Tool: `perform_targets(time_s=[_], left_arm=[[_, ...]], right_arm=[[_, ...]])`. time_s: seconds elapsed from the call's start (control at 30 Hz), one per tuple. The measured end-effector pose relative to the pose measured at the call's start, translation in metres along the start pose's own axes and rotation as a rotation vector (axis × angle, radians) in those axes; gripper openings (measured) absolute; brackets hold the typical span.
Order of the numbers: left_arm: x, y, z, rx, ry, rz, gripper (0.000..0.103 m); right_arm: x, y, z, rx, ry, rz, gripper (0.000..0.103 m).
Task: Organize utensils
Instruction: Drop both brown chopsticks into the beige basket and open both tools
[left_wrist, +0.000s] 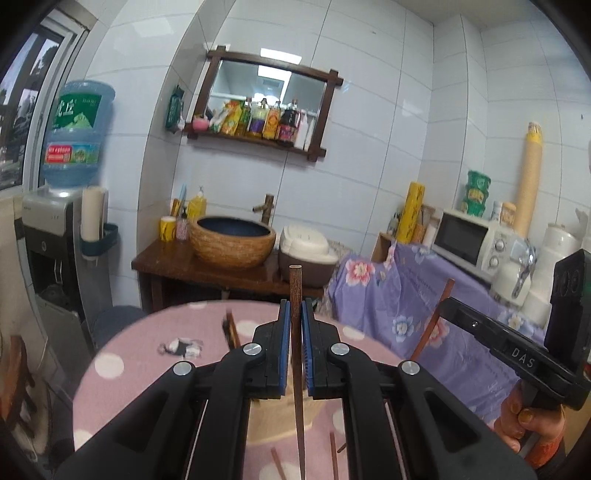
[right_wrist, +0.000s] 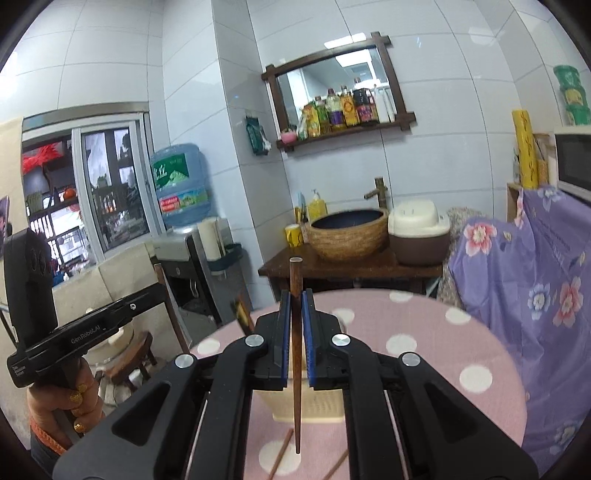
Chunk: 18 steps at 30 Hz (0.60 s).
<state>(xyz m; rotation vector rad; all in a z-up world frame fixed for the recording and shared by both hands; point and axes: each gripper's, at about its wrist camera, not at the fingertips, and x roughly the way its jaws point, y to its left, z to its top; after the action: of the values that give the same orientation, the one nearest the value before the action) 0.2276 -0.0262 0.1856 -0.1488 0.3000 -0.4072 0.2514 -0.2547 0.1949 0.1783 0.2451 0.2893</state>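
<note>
In the left wrist view my left gripper (left_wrist: 295, 308) is shut on a dark wooden chopstick (left_wrist: 295, 284), which stands upright between the blue pads (left_wrist: 283, 332) above the pink dotted table (left_wrist: 140, 354). My right gripper (left_wrist: 448, 306) comes in from the right, shut on a second chopstick (left_wrist: 430, 328). In the right wrist view the right gripper (right_wrist: 295, 301) grips its upright chopstick (right_wrist: 295, 277) over a cream basket (right_wrist: 321, 406). The left gripper (right_wrist: 157, 295) shows at the left with its chopstick (right_wrist: 173, 321). Loose chopsticks (right_wrist: 280, 454) lie on the table below.
A crumpled wrapper (left_wrist: 181, 347) and a dark blurred item (left_wrist: 231, 328) lie on the table. Behind stand a woven basin (left_wrist: 232, 240), a rice cooker (left_wrist: 306, 254), a microwave (left_wrist: 476, 240) on a purple floral cloth (left_wrist: 399, 295), and a water dispenser (left_wrist: 55, 236).
</note>
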Motion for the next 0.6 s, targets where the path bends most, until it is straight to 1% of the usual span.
perform_targets(time_s=[0.07,0.13,0.2,0.27,0.4,0.43,0.5,0.6], left_arm=[[0.006,-0.001,0.025,0.01,-0.04,0.037,0.008],[0.013,-0.001,0.046,0.011,-0.074,0.06,0.008],[0.021,-0.001,0.058,0.018,-0.1,0.094,0.008],[0.034,0.001,0.061,0.016,-0.099,0.11,0.008],[0.054,0.007,0.038,0.016,-0.08,0.139,0.008],[0.059,0.008,0.028,0.02,-0.073,0.151,0.008],[0.068,0.012,0.01,0.016,-0.045,0.15,0.008],[0.078,0.017,-0.018,0.003,-0.016,0.164,0.008]], right_arm=[[0.006,0.006,0.027,-0.034,-0.044,-0.03,0.007],[0.016,0.01,0.049,-0.043,-0.071,-0.05,0.007],[0.027,0.013,0.061,-0.055,-0.084,-0.068,0.007],[0.041,0.014,0.063,-0.074,-0.089,-0.094,0.007],[0.07,0.003,0.035,-0.04,-0.038,-0.1,0.007],[0.077,0.0,0.025,-0.033,-0.024,-0.105,0.007],[0.088,-0.005,0.005,-0.027,0.006,-0.11,0.007],[0.098,-0.006,-0.018,-0.032,0.036,-0.119,0.007]])
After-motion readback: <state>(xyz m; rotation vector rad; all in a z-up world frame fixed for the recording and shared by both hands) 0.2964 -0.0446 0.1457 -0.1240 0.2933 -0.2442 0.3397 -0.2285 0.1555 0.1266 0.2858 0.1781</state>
